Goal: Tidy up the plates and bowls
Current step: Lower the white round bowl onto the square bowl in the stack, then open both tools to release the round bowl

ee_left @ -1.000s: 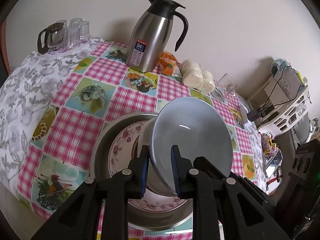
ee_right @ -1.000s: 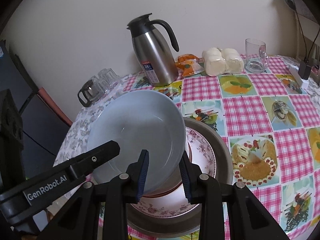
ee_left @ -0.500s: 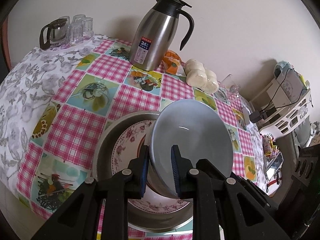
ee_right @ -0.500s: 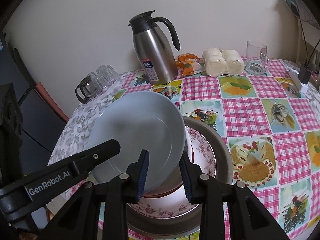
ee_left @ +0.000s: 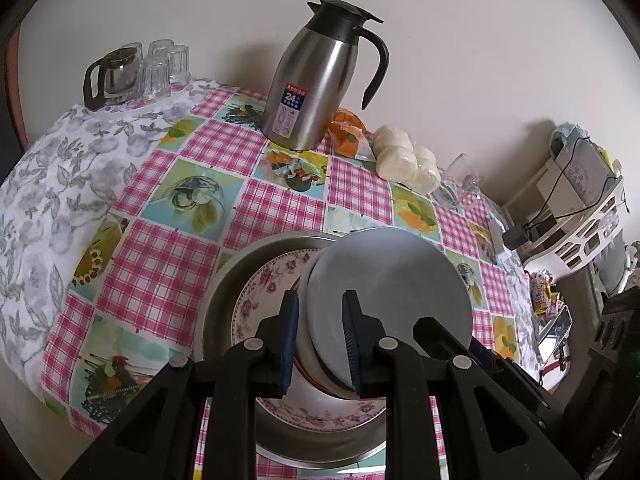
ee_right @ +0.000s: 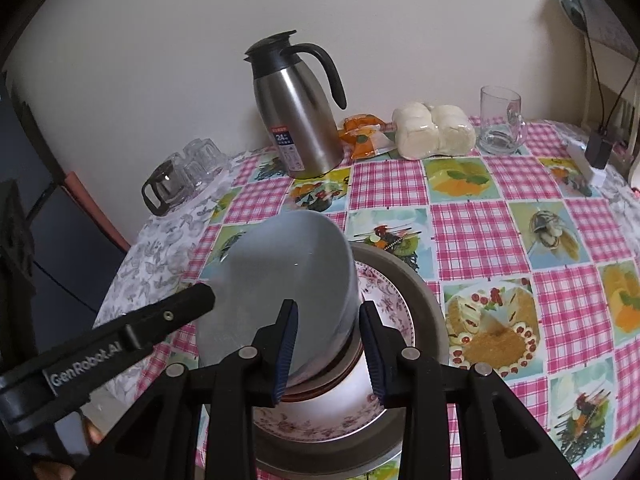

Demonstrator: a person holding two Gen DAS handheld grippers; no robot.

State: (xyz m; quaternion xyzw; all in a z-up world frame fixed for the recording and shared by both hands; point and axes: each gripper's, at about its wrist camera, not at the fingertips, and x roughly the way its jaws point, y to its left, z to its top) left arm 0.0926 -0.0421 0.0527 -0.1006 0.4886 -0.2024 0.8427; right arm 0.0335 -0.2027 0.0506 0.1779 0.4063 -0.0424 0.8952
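Observation:
A grey-blue bowl [ee_left: 384,288] [ee_right: 280,280] stands tilted on its edge above a floral plate [ee_left: 264,292] [ee_right: 384,304], which lies in a steel basin [ee_left: 224,288] [ee_right: 424,300]. My left gripper [ee_left: 320,340] is shut on the bowl's near rim, and one of its fingers [ee_right: 180,308] reaches in from the left in the right wrist view. My right gripper [ee_right: 328,352] straddles the bowl's lower right wall: one pad is inside the bowl, and the other stands just clear of the outside. A brown-rimmed dish [ee_right: 320,388] sits under the bowl on the plate.
A steel jug [ee_left: 316,80] [ee_right: 300,120] stands at the back of the checked tablecloth. A glass pot with tumblers [ee_left: 132,72] is at the back left. A bag of buns [ee_right: 432,132], a glass mug [ee_right: 500,120] and a charger [ee_right: 596,152] are at the back right. A white rack [ee_left: 580,208] stands beyond the table's right edge.
The bowl has tipped further onto its edge and looks narrower in the right wrist view. The right jaws stand slightly wider. Both hands have stayed where they were.

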